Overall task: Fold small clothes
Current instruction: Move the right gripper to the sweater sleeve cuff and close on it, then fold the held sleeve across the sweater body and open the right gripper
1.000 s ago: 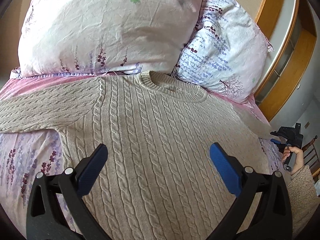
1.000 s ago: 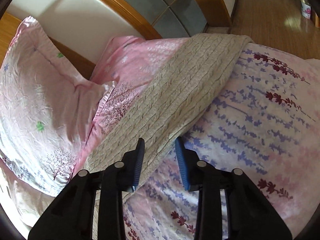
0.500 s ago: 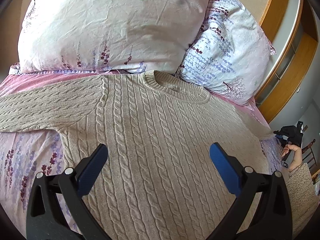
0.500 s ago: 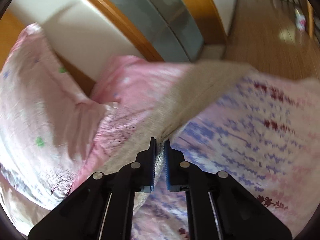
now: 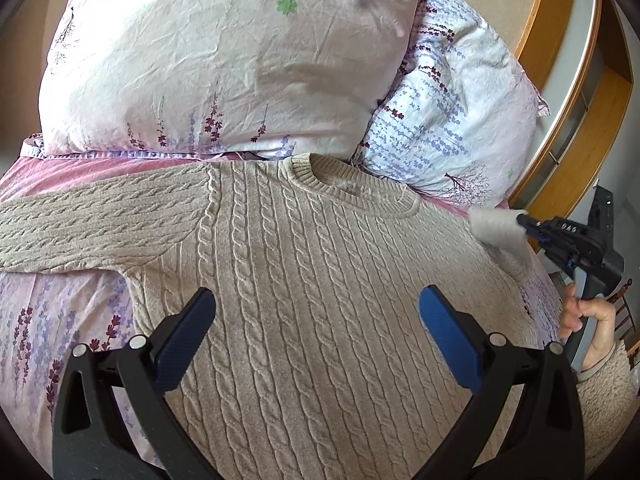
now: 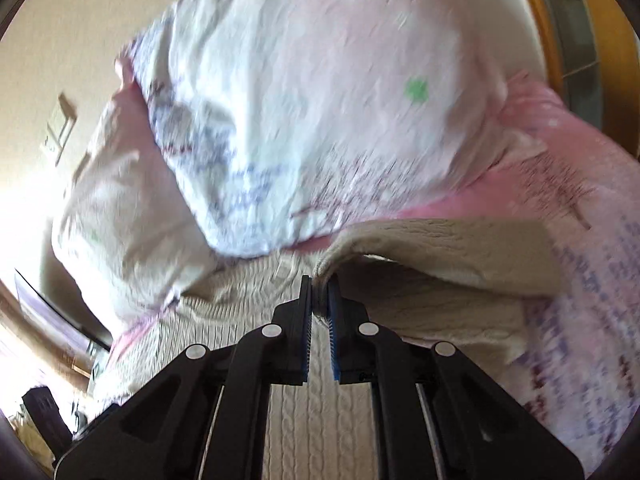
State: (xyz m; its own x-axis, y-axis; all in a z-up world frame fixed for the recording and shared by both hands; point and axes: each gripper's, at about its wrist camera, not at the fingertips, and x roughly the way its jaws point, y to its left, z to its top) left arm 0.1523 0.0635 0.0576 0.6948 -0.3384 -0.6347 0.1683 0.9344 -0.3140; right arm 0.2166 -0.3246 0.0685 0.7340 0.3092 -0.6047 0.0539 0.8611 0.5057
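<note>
Folding the right sleeve (image 6: 432, 248) inward over the cable-knit sweater (image 5: 320, 300) on the bed (image 5: 52, 320).
Right gripper (image 6: 319, 292) fingers pinched on sleeve edge; left gripper (image 5: 316, 320) fingers wide, empty, above the chest. Next: lay sleeve flat across. Pillows (image 5: 224, 64) crowd the collar.

sweater (image 5: 312, 280) on bed (image 5: 52, 320), pillows (image 5: 224, 60) behind
</note>
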